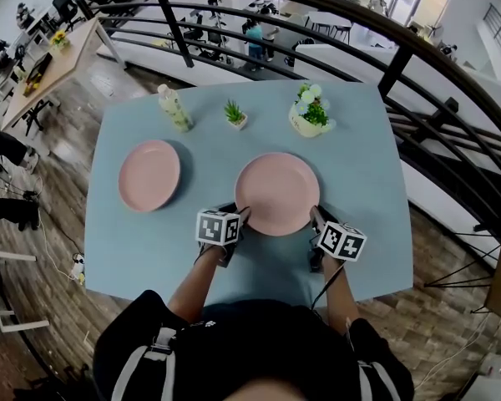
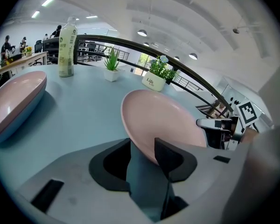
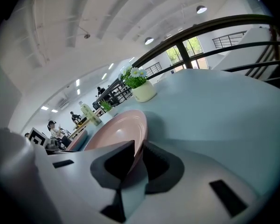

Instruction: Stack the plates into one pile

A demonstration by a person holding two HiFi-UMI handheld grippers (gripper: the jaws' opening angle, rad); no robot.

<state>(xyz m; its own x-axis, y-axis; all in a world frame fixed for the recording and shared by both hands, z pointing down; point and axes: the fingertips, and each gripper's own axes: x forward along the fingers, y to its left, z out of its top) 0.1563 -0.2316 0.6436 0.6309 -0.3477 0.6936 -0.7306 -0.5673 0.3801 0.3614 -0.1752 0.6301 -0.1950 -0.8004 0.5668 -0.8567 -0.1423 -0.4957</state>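
Pink plate [image 1: 277,192] flat at worktop [image 1: 359,165] centre; left gripper [image 1: 239,219] at its 8 o'clock rim, jaws apart astride the edge; right gripper [image 1: 317,216] at 4 o'clock, clamped on rim; second plate [image 1: 149,174] lies at 9 o'clock, apart

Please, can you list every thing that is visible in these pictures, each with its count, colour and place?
light blue table: 1, light blue, centre, in front of the railing
round pink plates: 2, pink; near plate at the table's middle, far plate on its left side, apart
pale green plastic bottle: 1, pale green, upright, far left of the table
small green plant in a white pot: 1, green, far edge
white pot of white flowers: 1, white, right of the plant
black metal railing: 1, black, behind the table
left gripper: 1, grey and black, jaws apart around the near plate's left rim
right gripper: 1, grey and black, near plate's right rim between its jaws
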